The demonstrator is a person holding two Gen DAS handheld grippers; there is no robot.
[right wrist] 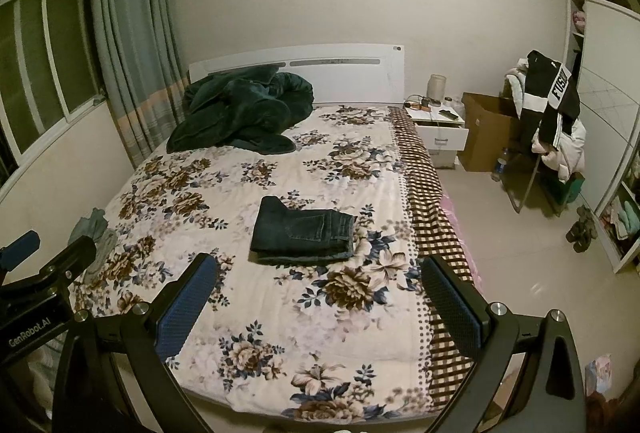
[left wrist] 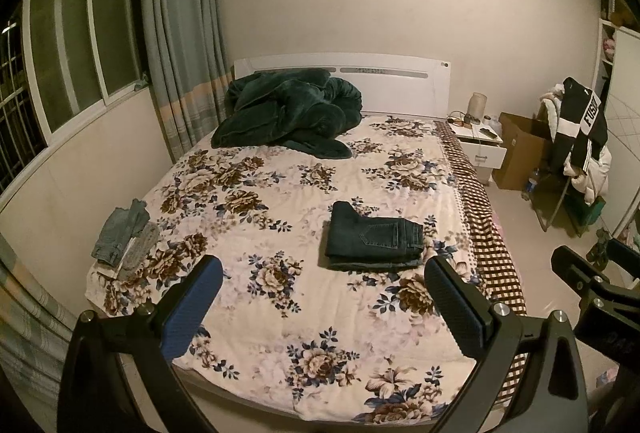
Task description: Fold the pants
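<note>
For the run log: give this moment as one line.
dark jeans: folded, on bed | left gripper: open, empty | right gripper: open, empty

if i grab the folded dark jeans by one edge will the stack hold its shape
Probably not: the folded jeans are loose layers of soft denim, so they would likely flop open. They look fairly heavy for cloth. Both grippers are open and away from them.

Both wrist cameras looked from above the foot of the bed (left wrist: 280, 373) toward the headboard (left wrist: 392, 81), tilted downward, set well back from the bedding; the left view sat further left, showing the window (left wrist: 80, 45) wall broadly; the right view sat further right, taking in more floor (right wrist: 520, 253) and the wardrobe (right wrist: 608, 81); each caught the other gripper at its edge; both shared the bed, the folded pants (left wrist: 374, 241) and the nightstand (right wrist: 440, 131).
</note>
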